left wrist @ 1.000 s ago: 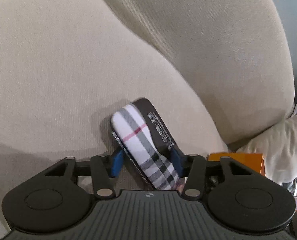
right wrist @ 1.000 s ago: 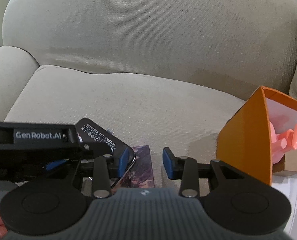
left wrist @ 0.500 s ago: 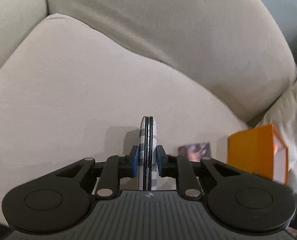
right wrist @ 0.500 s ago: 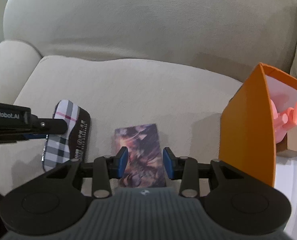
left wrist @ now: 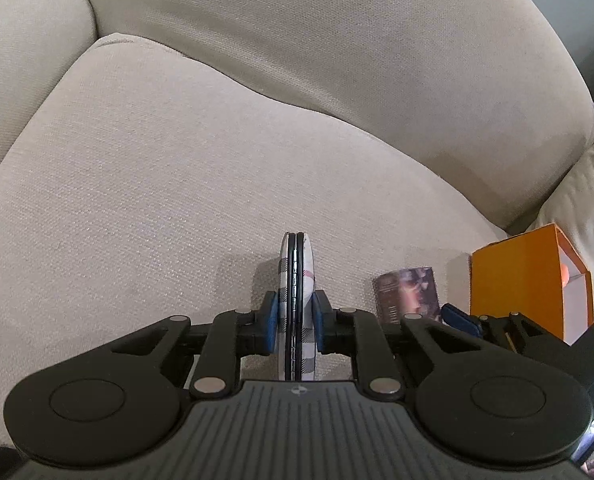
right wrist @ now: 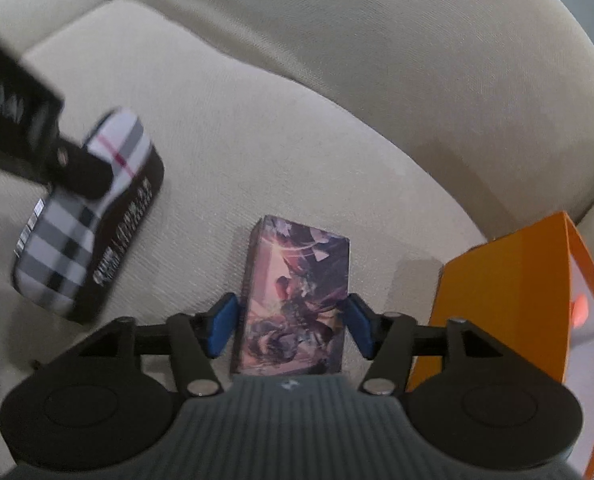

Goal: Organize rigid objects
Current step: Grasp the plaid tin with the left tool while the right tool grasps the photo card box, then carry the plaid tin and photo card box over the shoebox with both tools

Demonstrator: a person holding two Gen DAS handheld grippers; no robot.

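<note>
1. The left gripper (left wrist: pixel 293 318) is clamped on a flat plaid case (left wrist: pixel 295 280), its blue pads pressing both broad faces. The case stands on edge between the fingers, its seam facing the left wrist camera, raised above the seat cushion (left wrist: pixel 157 208) with its shadow on the fabric below.

2. The right gripper (right wrist: pixel 293 326) hangs over a printed card box (right wrist: pixel 297 300) that lies flat on the cushion. Its jaws have just been opening and now straddle the box — each blue pad stands just clear of a long side, none pressing.

3. The plaid case is a slim, rounded-corner case in white, grey and black check with one thin red line; from the right wrist view a black side panel carries white lettering, too blurred to read, and a barcode sits at one end.

4. The card box is a small oblong with purple and pink artwork, its long axis running away from the right wrist camera.

5. An orange carton (right wrist: pixel 509 304) stands just right of the card box with its open side turned away; something pink shows inside, too small to tell what.

6. The beige sofa backrest (left wrist: pixel 337 40) rises behind — a loose pillow (left wrist: pixel 577 200) leans beyond the carton.
</note>
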